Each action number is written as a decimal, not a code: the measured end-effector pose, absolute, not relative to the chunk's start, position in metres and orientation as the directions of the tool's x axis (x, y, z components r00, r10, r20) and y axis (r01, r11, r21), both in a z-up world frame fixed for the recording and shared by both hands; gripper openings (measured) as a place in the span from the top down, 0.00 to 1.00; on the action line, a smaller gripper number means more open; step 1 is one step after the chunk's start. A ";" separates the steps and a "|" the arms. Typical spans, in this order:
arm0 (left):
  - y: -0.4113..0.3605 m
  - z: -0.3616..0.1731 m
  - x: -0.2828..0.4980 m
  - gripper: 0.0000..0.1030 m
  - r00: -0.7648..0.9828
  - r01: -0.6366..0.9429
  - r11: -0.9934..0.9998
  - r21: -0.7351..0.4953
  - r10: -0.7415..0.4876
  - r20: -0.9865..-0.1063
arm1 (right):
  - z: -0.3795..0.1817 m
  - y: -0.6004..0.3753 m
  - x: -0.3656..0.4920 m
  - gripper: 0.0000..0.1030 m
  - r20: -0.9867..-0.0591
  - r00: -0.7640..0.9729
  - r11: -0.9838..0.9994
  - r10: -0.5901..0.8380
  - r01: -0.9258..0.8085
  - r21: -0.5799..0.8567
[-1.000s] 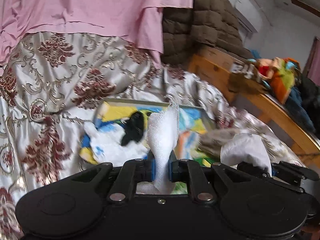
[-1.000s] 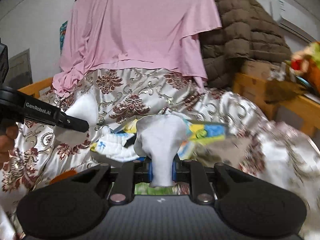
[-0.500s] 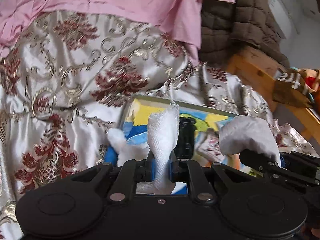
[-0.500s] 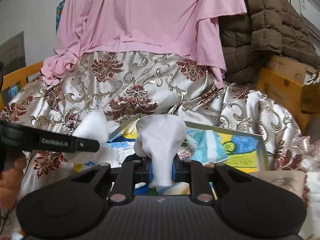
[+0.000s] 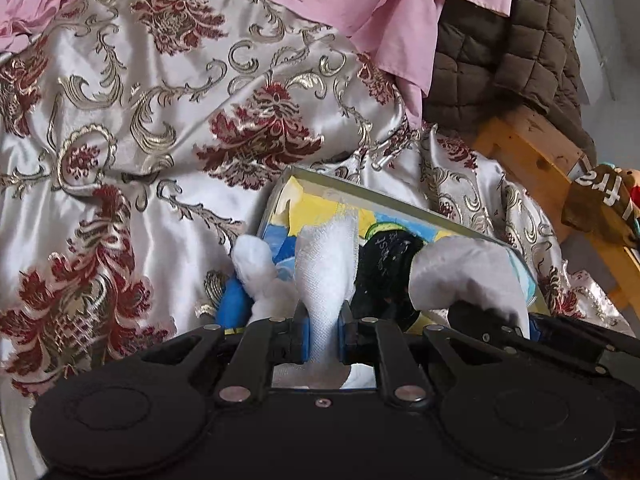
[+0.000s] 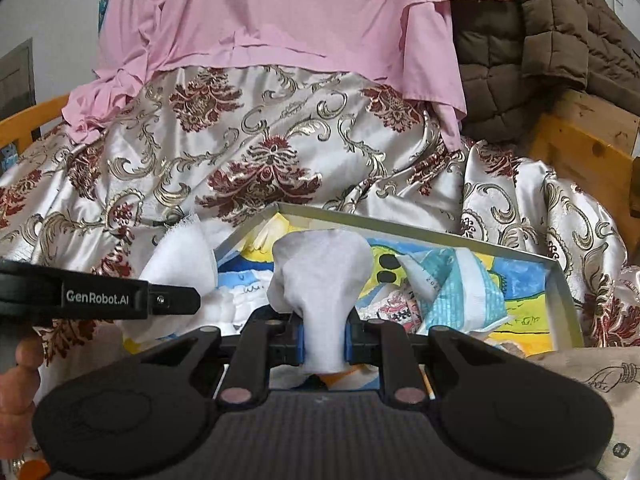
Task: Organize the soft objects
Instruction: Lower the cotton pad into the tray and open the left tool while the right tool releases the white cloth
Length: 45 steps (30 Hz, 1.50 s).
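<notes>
My left gripper (image 5: 323, 338) is shut on a white gauze cloth (image 5: 328, 264) that stands up between its fingers. My right gripper (image 6: 325, 338) is shut on a pale grey-white soft cloth (image 6: 322, 276). Both hang over the near edge of a shallow tray with a colourful cartoon picture (image 6: 552, 268), which also shows in the left wrist view (image 5: 384, 198). In the tray lie a black sock (image 5: 386, 264), a white and blue soft piece (image 5: 256, 272) and a light blue folded cloth (image 6: 460, 288). The right gripper shows in the left wrist view (image 5: 500, 320); the left one shows in the right wrist view (image 6: 168, 300).
The tray rests on a bed covered by a cream satin spread with red and gold flowers (image 5: 160, 120). A pink sheet (image 6: 280, 20) and a brown quilted blanket (image 6: 540, 40) are piled behind. A wooden bed frame (image 5: 532, 152) runs along the right.
Both grippers have moved closer to the tray and lower over it, each keeping its cloth. The tray now fills more of both views.
</notes>
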<state>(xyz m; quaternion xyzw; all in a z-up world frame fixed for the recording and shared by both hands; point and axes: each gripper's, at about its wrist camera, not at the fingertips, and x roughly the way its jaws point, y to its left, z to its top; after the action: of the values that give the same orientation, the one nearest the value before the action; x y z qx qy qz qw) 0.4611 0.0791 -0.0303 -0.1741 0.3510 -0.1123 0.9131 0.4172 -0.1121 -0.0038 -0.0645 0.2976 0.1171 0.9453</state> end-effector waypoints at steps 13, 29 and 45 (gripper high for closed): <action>0.071 -0.042 0.460 0.84 0.703 0.089 0.933 -0.350 -0.308 -0.641 | -0.011 -0.112 0.419 0.75 -0.598 0.787 0.967 0.152 -0.245 -0.076; 0.052 -0.034 0.441 0.62 0.737 0.071 0.969 -0.236 -0.210 -0.642 | -0.007 -0.134 0.402 0.35 -0.583 0.802 0.971 0.129 -0.221 -0.089; 0.042 -0.012 0.412 0.40 0.764 0.060 0.978 -0.199 -0.174 -0.621 | 0.023 -0.163 0.364 0.16 -0.538 0.836 0.982 0.112 -0.176 -0.069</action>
<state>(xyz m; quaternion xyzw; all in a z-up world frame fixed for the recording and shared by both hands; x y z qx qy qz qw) 0.4123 0.0423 -0.0122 -0.0839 0.3377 -0.0626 0.9354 0.3641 -0.1626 0.0227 -0.0578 0.2767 0.0752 0.9563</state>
